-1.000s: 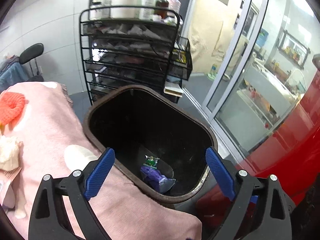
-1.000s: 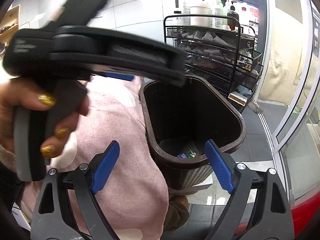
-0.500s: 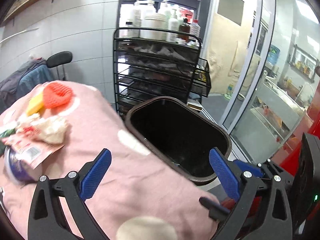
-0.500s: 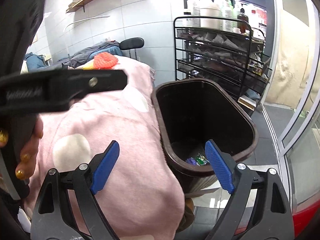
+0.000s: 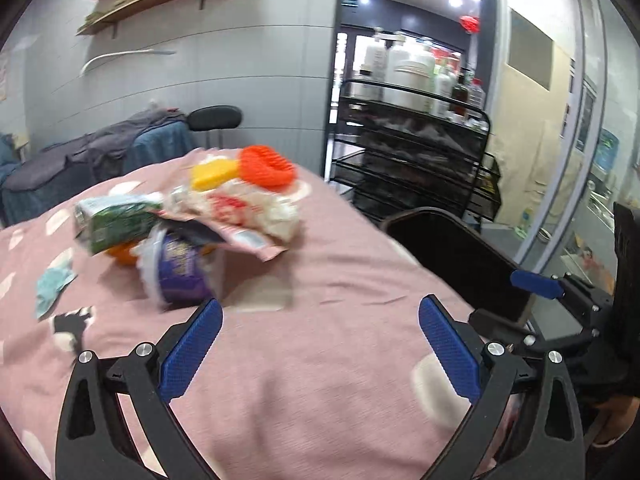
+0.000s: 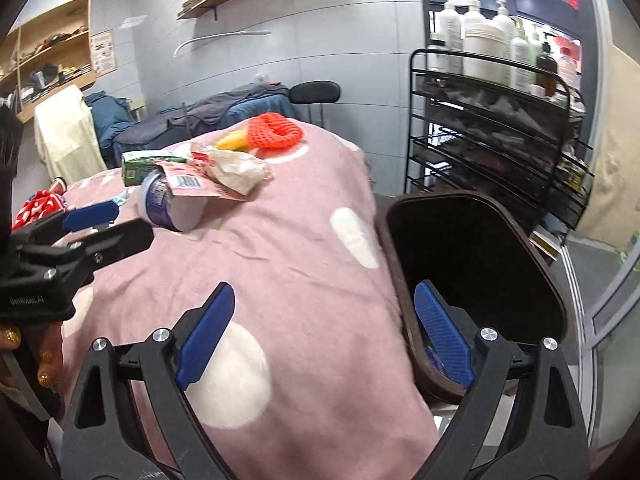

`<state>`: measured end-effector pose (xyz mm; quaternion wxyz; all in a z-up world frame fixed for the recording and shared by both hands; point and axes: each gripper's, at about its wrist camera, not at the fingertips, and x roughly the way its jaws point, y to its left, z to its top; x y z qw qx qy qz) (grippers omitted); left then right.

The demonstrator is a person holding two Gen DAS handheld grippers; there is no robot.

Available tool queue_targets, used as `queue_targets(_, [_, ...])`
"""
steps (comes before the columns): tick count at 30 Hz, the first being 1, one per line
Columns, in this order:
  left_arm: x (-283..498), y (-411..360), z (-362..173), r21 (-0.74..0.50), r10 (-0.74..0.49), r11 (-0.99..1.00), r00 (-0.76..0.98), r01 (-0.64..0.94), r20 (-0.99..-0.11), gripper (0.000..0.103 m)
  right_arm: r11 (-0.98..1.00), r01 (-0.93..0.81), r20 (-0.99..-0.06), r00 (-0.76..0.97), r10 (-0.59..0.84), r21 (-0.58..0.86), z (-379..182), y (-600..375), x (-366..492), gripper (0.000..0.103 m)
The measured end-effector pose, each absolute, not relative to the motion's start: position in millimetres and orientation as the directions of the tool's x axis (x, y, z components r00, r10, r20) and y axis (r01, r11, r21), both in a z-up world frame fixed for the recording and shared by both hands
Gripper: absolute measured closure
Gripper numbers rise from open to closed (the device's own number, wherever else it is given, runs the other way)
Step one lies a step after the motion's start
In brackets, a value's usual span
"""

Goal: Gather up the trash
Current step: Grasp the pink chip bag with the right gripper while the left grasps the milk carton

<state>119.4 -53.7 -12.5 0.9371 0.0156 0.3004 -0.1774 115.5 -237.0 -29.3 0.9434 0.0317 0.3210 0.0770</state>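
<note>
A heap of trash lies on the pink cloth: a green carton, a purple cup on its side, a red-and-white wrapper and crumpled paper. My left gripper hovers wide open and empty just in front of the cup. The brown bin stands against the cloth's right edge. Over that edge and the bin's rim my right gripper is open and empty. The cup and carton lie far left of it, near the left gripper.
An orange ring and a yellow piece sit behind the heap, a light blue scrap to its left. A black wire rack loaded with bottles stands behind the bin. Glass doors are on the right. A hand holds the left gripper.
The left gripper has swung from above the bin, leftward over the pink cloth to the trash heap. The right gripper has shifted left too, and the bin sits further right in its view.
</note>
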Motion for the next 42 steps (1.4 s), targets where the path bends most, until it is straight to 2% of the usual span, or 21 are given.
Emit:
queue_targets(11, [146.8,51.4,-21.6,-0.12,-0.172,0.985,0.79,0.124,-0.589,0.006,0.944,-0.327,-0.586,0.757,0.288,0.042,-6.5,-160.8,156.4,0.015])
queue_targets(14, [160.8,74.1,-17.2,-0.114,-0.141,0.989,0.802,0.092,-0.58,0.008,0.921,-0.39,-0.603,0.734,0.313,0.003,-6.0,-134.4,171.3,0.025])
queue_targets(18, [195.8,96.2,-11.9,-0.113,-0.137,0.99,0.8,0.087,-0.584,0.01,0.889,-0.453,-0.623,0.714,0.319,-0.065,-6.4,-107.1,190.9,0.034])
queue_targets(21, [219.4,101.1,-11.6,-0.079,-0.125,0.992,0.795,0.097,-0.594,0.01,0.862,-0.49,-0.634,0.709,0.31,-0.127,-8.1,-90.3,206.1,0.044])
queue_targets(25, [246.8,104.3,-15.0,-0.075,-0.14,0.99,0.779,0.12,-0.612,0.01,0.842,-0.511,-0.649,0.702,0.293,-0.172,-11.5,-76.4,226.8,0.051])
queue_targets(29, [264.8,98.6,-16.7,-0.056,-0.147,0.988,0.773,0.143,-0.617,0.01,0.819,-0.531,-0.666,0.694,0.272,-0.219,-20.1,-65.6,244.3,0.065])
queue_targets(31, [271.2,93.6,-17.4,-0.021,-0.14,0.987,0.772,0.161,-0.62,0.02,0.812,-0.533,-0.666,0.698,0.263,-0.237,-23.1,-61.6,248.3,0.072])
queue_targets(33, [276.3,90.8,-19.8,-0.01,-0.141,0.985,0.76,0.174,-0.635,0.03,0.811,-0.532,-0.662,0.702,0.261,-0.244,-23.3,-61.8,249.7,0.083])
queue_targets(34, [278.3,90.8,-21.3,-0.011,-0.141,0.985,0.754,0.174,-0.641,0.036,0.812,-0.53,-0.658,0.706,0.262,-0.244,-22.5,-62.6,249.8,0.084])
queue_targets(39, [274.9,89.9,-25.2,-0.015,-0.14,0.985,0.753,0.17,-0.643,0.046,0.819,-0.515,-0.63,0.73,0.264,-0.253,-16.3,-67.7,246.1,0.096])
queue_targets(42, [266.3,84.2,-21.6,0.027,-0.107,0.987,0.773,0.158,-0.625,0.053,0.827,-0.508,-0.615,0.74,0.274,-0.243,-10.5,-69.7,242.4,0.098])
